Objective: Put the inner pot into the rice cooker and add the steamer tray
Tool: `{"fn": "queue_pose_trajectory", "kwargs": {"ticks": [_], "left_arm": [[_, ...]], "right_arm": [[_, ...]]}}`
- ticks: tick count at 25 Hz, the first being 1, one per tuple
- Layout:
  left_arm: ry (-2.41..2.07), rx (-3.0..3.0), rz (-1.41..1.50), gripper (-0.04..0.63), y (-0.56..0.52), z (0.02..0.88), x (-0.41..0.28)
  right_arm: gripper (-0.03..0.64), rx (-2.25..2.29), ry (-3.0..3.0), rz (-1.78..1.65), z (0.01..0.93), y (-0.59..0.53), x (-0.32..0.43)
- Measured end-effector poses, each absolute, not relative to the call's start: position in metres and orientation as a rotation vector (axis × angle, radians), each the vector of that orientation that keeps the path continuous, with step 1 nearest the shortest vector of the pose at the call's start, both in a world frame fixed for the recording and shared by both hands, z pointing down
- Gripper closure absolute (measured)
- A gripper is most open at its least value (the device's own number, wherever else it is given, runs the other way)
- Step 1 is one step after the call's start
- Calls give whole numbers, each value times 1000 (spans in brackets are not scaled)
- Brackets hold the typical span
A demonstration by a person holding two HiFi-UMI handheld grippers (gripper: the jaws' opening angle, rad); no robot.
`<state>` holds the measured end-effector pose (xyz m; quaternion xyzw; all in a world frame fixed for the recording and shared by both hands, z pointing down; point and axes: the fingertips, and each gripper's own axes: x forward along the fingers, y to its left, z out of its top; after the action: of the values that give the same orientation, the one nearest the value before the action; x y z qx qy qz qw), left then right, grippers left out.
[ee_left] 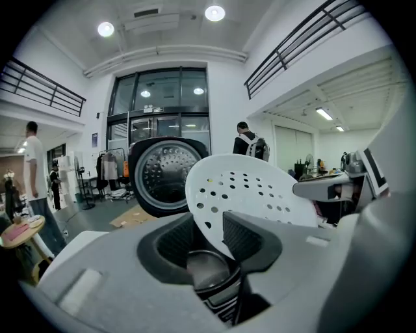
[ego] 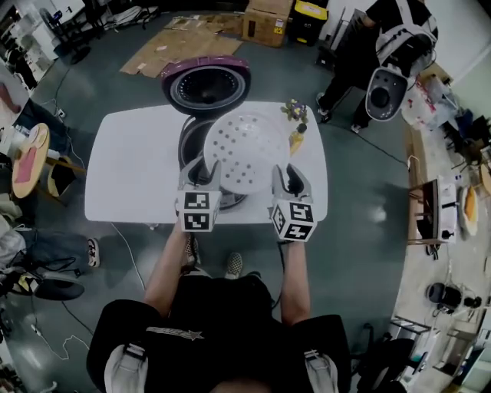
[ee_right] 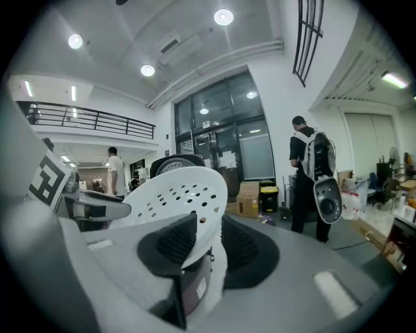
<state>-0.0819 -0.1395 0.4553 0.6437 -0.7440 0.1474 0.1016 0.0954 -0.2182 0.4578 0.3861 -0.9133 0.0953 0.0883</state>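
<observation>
A white perforated steamer tray [ego: 245,150] hangs tilted over the rice cooker [ego: 190,138], held at both sides. My left gripper [ego: 201,170] is shut on its left rim and my right gripper [ego: 290,175] on its right rim. The left gripper view shows the tray [ee_left: 253,192] pinched between the dark pads [ee_left: 242,235], with a shiny round pot [ee_left: 208,273] below. In the right gripper view the tray [ee_right: 175,192] sits between the pads [ee_right: 174,237], above the cooker's maroon body [ee_right: 192,286]. The cooker's lid [ego: 205,83] stands open behind.
The cooker stands on a white table [ego: 130,176], with a small bunch of flowers and a yellow item [ego: 295,127] at its far right. A person [ego: 383,54] stands beyond the table. Cardboard boxes [ego: 265,23] lie on the floor; a round wooden table [ego: 31,157] is at the left.
</observation>
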Motion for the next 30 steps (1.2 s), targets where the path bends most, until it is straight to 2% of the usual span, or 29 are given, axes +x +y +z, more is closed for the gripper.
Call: {"fn": "queue_pose_trajectory", "kwargs": {"ticks": [13,30], "left_arm": [[-2244,1734,435,442,-118,477,-159],[-2105,1675,525,436,-138,534,-179]], "right_arm": [[503,963,-2723,299,479,-220,6],[491,881,-2537,390,545,-240,-16]]}}
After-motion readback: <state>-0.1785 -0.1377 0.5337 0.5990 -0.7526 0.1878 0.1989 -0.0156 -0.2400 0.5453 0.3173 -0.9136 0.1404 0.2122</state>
